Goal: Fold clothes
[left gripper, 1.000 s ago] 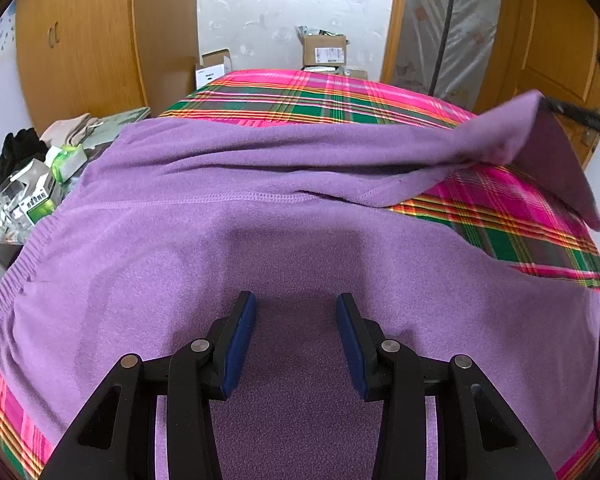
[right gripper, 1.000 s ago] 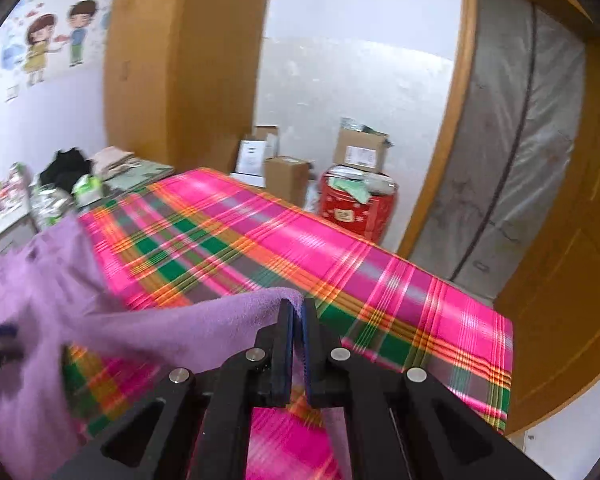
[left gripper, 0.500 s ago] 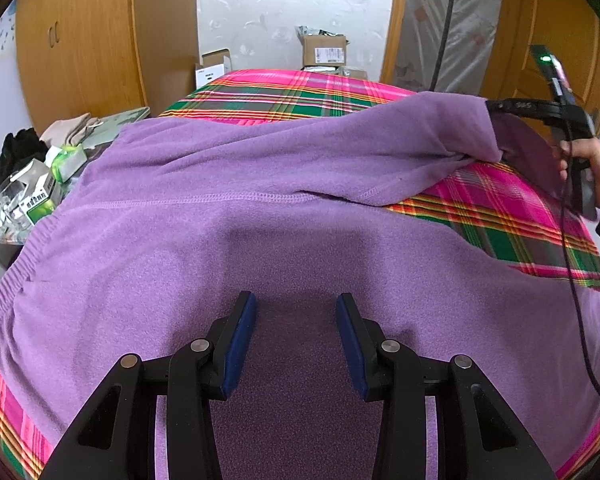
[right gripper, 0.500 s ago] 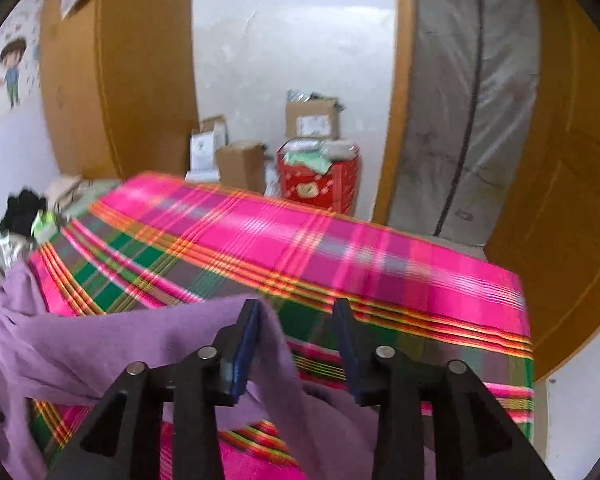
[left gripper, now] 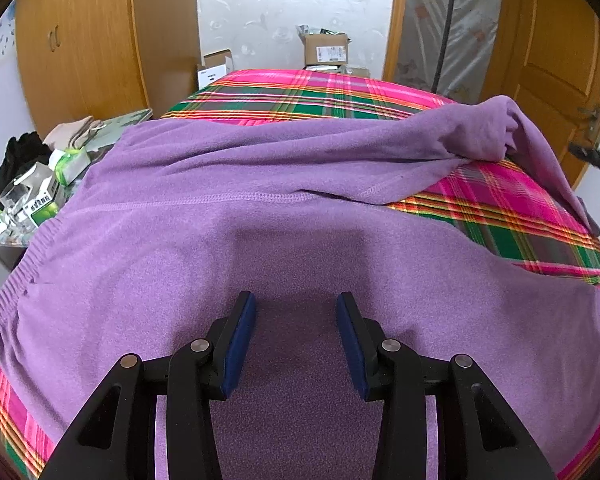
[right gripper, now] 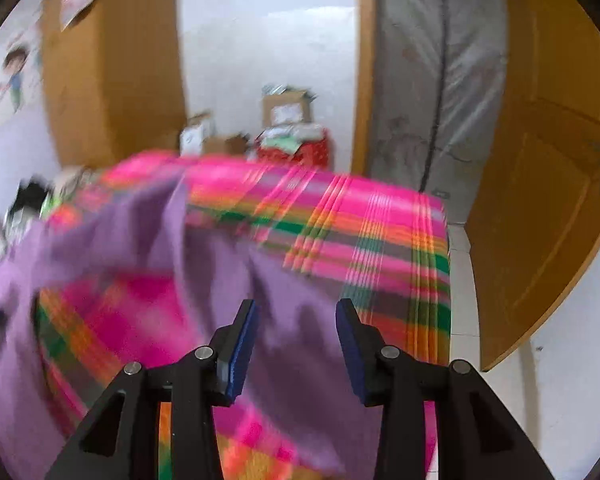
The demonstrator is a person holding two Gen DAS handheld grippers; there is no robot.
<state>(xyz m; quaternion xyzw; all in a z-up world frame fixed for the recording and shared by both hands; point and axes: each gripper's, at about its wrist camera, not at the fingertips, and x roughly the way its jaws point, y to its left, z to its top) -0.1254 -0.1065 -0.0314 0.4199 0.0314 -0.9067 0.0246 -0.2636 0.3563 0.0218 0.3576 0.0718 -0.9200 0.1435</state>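
The fold looks barely begun, by my reading: the purple sweater lies mostly flat across the near half of the bed, its ribbed hem at the left edge, and only one sleeve is bunched up and humped near the right edge instead of lying across the body. That sleeve, the other one and the halving of the body all seem left to do. The sweater is soft fleece with a stitched seam across it, smooth in the middle and rumpled toward the right, and the plaid cover shows between sleeve and body. The left gripper hangs over the body with its jaws apart, nothing between them. The right gripper has just been opening its jaws; they stand apart over the sleeve cloth, gripping nothing.
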